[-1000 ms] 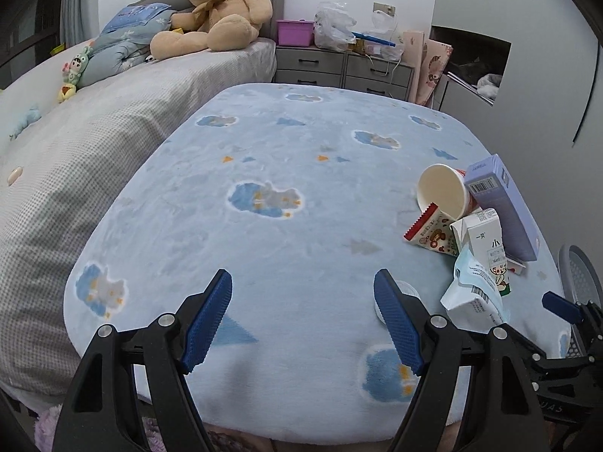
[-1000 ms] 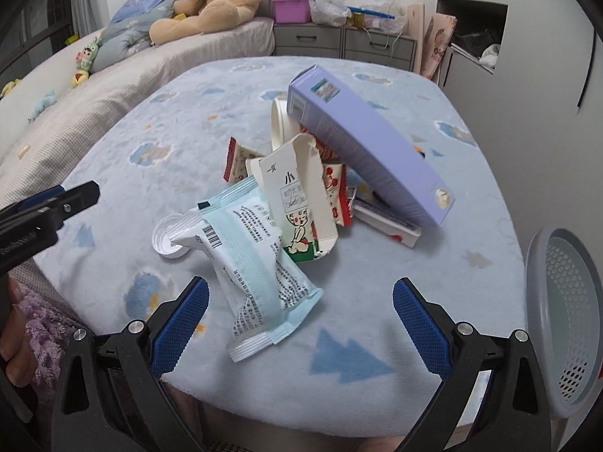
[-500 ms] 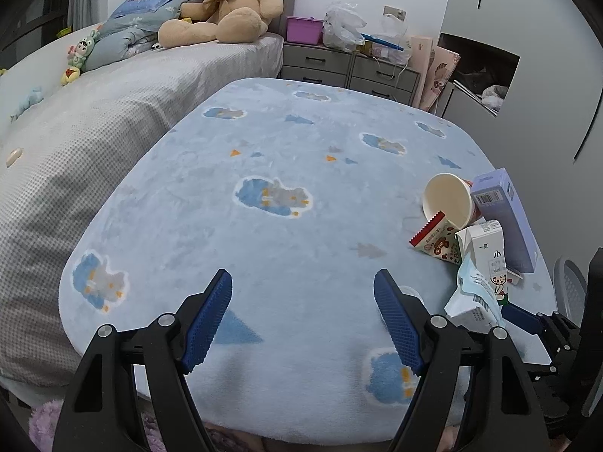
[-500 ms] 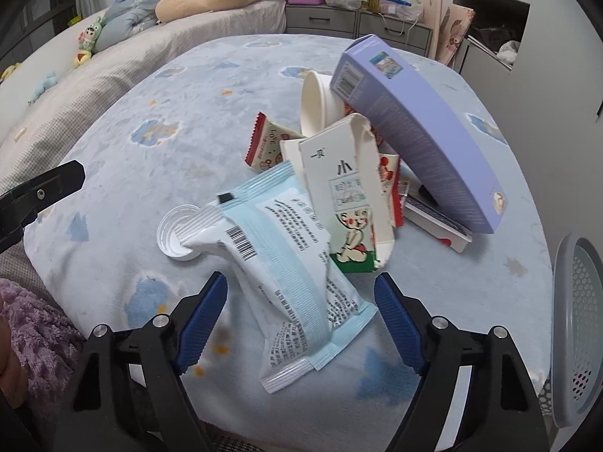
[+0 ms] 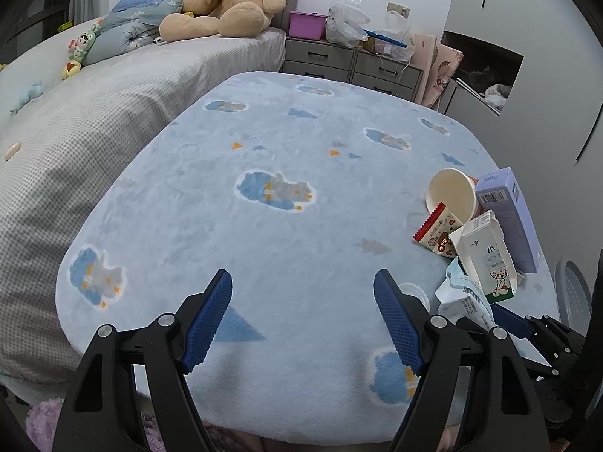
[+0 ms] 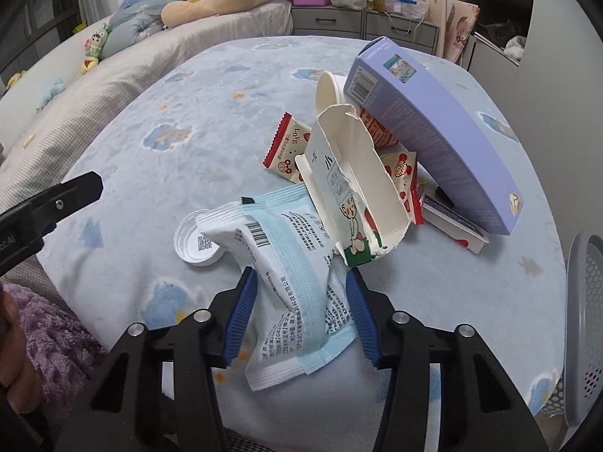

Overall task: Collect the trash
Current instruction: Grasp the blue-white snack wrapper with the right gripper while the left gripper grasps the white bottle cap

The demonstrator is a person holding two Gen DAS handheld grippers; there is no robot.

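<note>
The right gripper (image 6: 301, 301) has just been closing its blue-padded jaws on the crinkled pale-blue and white plastic wrapper (image 6: 290, 282) — the pads now pinch its sides at the near edge of the blue cloud-patterned blanket (image 6: 188, 173). The wrapper lies beside a white plastic cap (image 6: 198, 243), under a torn white carton (image 6: 350, 188). The left gripper (image 5: 301, 316) hovers over bare blanket — jaws spread, nothing between them.

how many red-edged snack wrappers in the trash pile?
2 visible. One red-edged wrapper lies on the blanket left of the torn carton. The other red-edged wrapper is wedged between that carton and the purple box. More may be hidden under the pile.
</note>
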